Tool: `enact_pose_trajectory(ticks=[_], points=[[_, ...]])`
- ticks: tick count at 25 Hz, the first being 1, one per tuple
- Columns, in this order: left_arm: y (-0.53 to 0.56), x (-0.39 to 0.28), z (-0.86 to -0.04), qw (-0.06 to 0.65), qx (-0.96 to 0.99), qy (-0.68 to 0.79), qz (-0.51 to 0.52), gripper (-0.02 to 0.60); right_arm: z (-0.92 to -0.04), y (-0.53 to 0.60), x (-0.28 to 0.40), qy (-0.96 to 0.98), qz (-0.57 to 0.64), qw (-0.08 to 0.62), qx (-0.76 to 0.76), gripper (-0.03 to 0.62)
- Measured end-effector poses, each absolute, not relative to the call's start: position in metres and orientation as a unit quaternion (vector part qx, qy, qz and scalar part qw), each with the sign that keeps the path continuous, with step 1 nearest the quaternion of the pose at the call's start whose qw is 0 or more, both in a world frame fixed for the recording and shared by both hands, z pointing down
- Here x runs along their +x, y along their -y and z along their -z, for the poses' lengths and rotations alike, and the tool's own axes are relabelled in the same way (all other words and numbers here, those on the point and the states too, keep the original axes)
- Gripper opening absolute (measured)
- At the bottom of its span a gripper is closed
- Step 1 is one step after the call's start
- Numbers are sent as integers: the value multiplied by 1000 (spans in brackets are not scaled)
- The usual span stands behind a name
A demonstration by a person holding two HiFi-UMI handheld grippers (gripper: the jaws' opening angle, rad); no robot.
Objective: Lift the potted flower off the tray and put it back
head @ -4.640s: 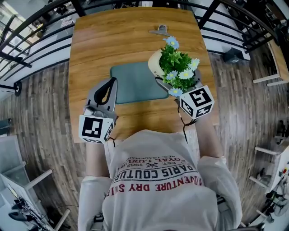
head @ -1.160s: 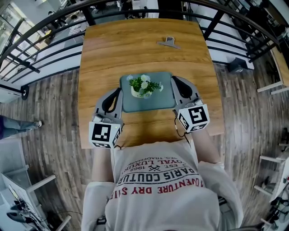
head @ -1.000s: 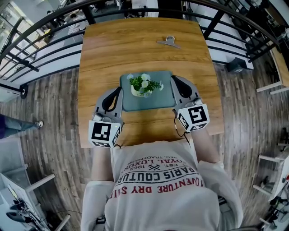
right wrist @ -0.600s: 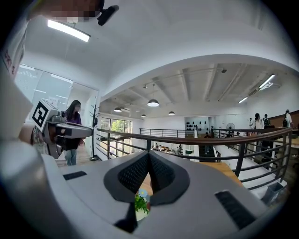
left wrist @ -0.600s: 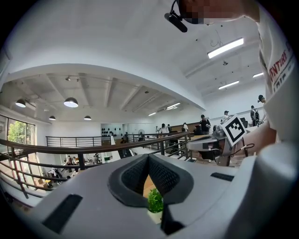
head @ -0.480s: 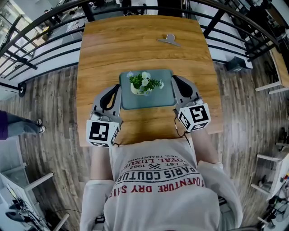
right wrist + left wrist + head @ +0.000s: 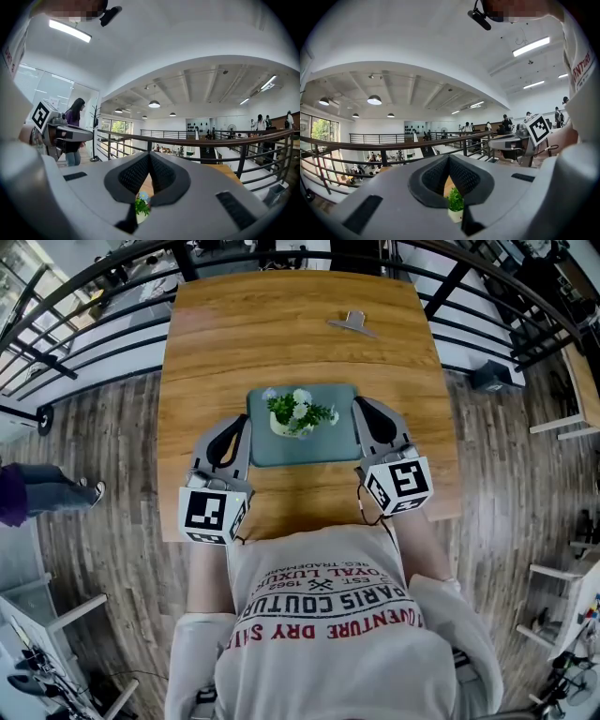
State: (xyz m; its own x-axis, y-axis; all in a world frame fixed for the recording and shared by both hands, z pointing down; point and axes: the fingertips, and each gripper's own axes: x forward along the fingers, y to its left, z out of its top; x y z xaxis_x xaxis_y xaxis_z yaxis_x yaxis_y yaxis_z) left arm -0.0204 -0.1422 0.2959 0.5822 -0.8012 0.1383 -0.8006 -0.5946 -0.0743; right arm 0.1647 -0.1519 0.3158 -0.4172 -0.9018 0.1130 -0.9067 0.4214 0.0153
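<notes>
1. Wood-grain tabletop (image 7: 281, 334): it carries a grey-green tray (image 7: 323, 448) lying midway between the left and right edges, closer to the near edge than the far one.
2. Potted flower (image 7: 298, 414): it stands upright in its pale pot on the tray, in the far half and slightly left of the tray's middle. Nothing touches it.
3. Left gripper (image 7: 240, 422): it sits just beside the tray's left edge. Its jaws are closed tip to tip and grip nothing. The plant shows only beyond them, through the gap behind the tips.
4. Right gripper (image 7: 360, 405): it sits just beside the tray's right edge. Its jaws are also fully closed and empty, with the flower visible past them, not between the pads.
5. Metal clip (image 7: 352, 322): it lies near the tabletop's far edge, well apart from the tray and outside the task.
6. Task status (judgement): the pot rests where the task ends, on the tray, and both grippers are clear of it. This layout fits a completed cycle equally with one not yet started, and the views do not settle which. If the lift is still pending, a gripper must first open, then close on the pot.
</notes>
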Motion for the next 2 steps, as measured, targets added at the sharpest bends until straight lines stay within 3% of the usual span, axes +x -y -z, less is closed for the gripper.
enact_pose_trajectory(ticks=[2], points=[[144,-20,-296,0,-889,-452,80,12,-317,154,165,840,-27,53,539,26]])
